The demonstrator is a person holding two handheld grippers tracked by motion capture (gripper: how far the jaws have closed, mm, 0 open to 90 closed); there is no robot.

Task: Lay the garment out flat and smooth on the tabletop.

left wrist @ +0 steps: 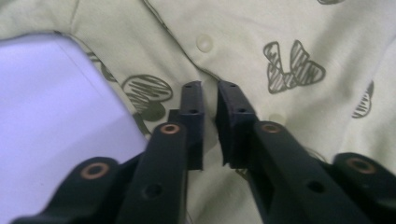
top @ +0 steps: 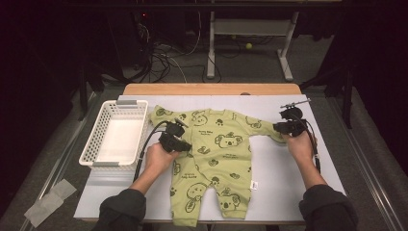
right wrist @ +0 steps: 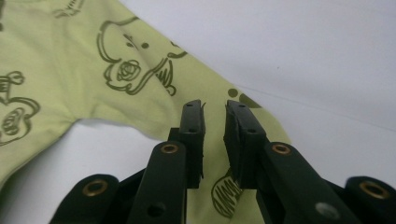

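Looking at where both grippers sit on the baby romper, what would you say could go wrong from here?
The left gripper pinches only a thin fold of the romper, so it may slip out. The right gripper sits near the sleeve end and might pull free. Uneven pulls could bunch the fabric.

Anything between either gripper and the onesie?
Nothing visible. The left gripper sits right over the onesie near its snap front, and the right gripper is at the sleeve end, jaws narrowly apart with fabric in the gap. The white basket stands off to the side.

Small printed words on the green baby romper [top: 211, 154] beside its koala drawings, too blurred for reading.
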